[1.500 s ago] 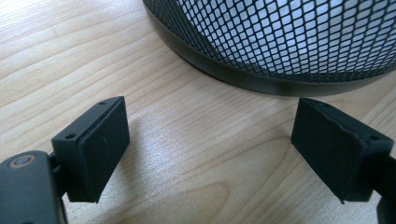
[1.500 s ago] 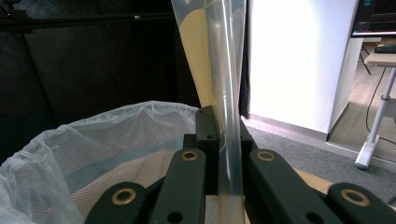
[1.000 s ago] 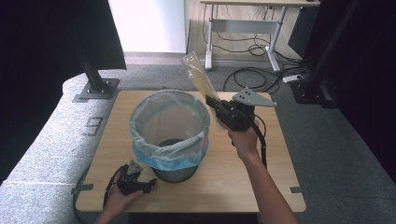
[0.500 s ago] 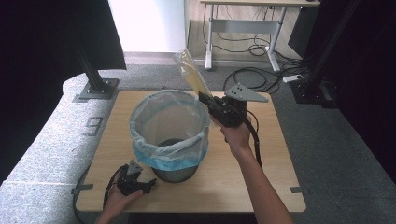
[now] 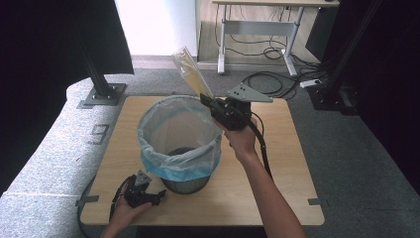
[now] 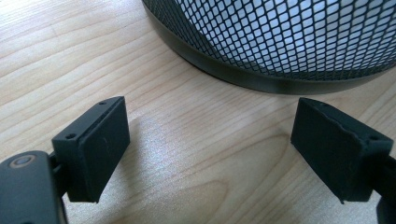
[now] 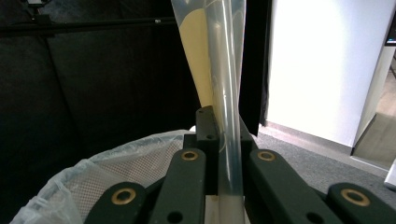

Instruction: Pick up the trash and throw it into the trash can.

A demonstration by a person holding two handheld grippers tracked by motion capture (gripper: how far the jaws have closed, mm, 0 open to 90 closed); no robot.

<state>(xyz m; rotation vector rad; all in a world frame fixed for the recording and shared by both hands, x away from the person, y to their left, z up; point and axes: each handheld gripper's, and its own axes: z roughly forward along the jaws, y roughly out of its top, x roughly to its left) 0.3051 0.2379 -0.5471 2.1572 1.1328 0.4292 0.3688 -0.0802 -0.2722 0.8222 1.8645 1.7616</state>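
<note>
At the left of the high view, the left gripper (image 5: 157, 195) rests on the wooden table (image 5: 277, 193) near its front edge, held in the person's left hand (image 5: 124, 212), just in front of the foot of the bin. In the left gripper view its two black jaws stand wide apart with nothing between them but bare tabletop, and the black mesh wall of the bin (image 6: 289, 42) rises just beyond them.

The bin (image 5: 181, 139) stands upright on the middle of the table. It is a dark wire-mesh basket lined with a pale blue plastic bag (image 5: 163, 161), whose edge is folded over the rim and hangs down the outside. Inside, the liner looks bare and the dark bottom shows through; no contents can be made out.

To the right, the right gripper (image 5: 207, 100), held in the right hand (image 5: 241, 139), is raised over the far right part of the bin's rim. Its jaws are closed on the lower end of a clear plastic packet (image 5: 189, 71) with yellowish contents, which sticks up and tilts away to the left above the rim. The right gripper view shows the packet (image 7: 219, 70) clamped between the jaws, with the lined rim below.

Compared with a second ago, the right gripper and packet have moved left, closer over the bin's opening. The left gripper and the bin have stayed where they were.
</note>
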